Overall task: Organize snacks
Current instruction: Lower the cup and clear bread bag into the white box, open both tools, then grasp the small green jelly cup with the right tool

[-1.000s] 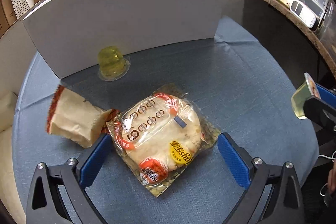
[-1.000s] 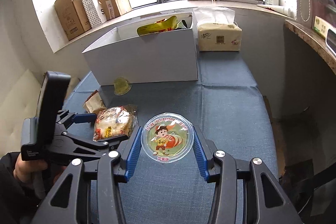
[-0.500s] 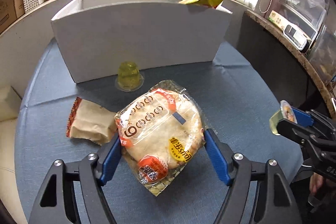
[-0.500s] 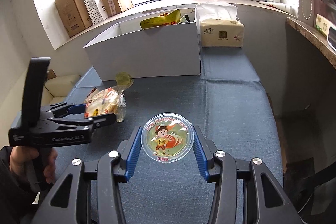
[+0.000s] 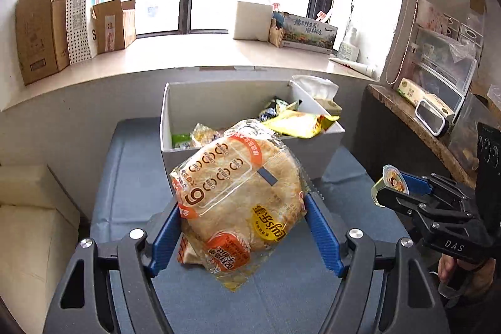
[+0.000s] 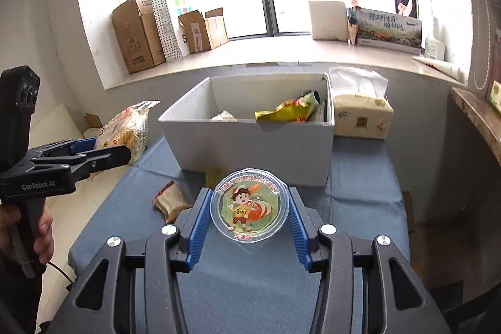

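Your left tongs [image 5: 242, 227] pinch a flatbread pack [image 5: 241, 193] printed "6"; your right tongs [image 6: 247, 223], marked "DAS", pinch a cartoon-lidded jelly cup [image 6: 249, 204].

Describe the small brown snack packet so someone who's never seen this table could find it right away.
Start at the white box on the blue tablecloth. Before its front left corner lies the brown snack packet, crumpled, red-edged, the only wrapped snack lying loose on the cloth.
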